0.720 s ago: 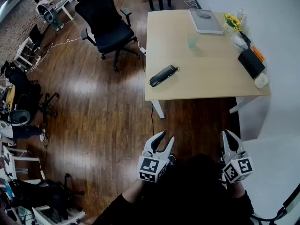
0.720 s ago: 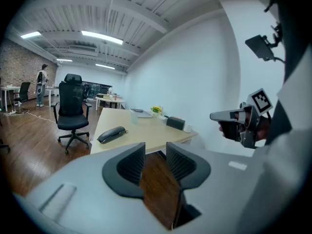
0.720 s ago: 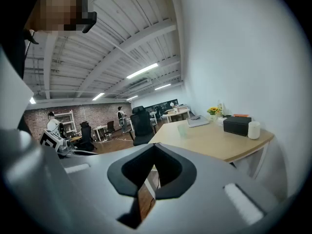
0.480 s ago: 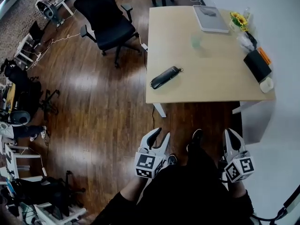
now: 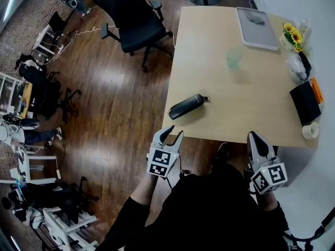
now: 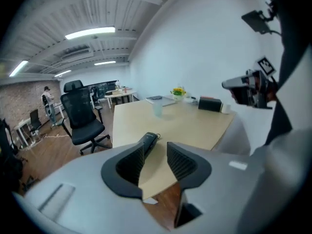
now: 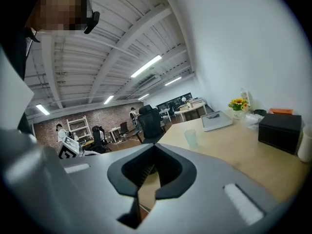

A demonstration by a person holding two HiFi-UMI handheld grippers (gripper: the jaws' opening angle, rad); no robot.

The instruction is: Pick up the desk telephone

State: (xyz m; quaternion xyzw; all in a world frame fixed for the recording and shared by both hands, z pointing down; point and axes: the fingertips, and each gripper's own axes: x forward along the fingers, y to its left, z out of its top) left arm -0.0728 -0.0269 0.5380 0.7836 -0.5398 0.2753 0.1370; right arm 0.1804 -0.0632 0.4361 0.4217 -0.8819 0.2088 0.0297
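Note:
A long black handset (image 5: 187, 106) lies near the front left corner of the light wooden table (image 5: 251, 109), with a small loop at its far end. My left gripper (image 5: 172, 134) hovers just before the table's front edge, short of the handset. Its jaws stand a little apart with nothing between them. In the left gripper view the handset (image 6: 148, 141) shows through that gap, further on. My right gripper (image 5: 255, 138) is at the table's front edge to the right, shut and empty, with its fingertips (image 7: 155, 152) meeting.
On the table stand a pale cup (image 5: 234, 59), a grey tray (image 5: 256, 21), sunflowers (image 5: 292, 34), a black box (image 5: 305, 102) and a white roll (image 5: 310, 130). A black office chair (image 5: 133, 22) stands left of the table. A white wall runs along the right.
The person has stepped toward the table. Both grippers are now at its front edge, and the left one is much nearer the handset. The jaws look unchanged.

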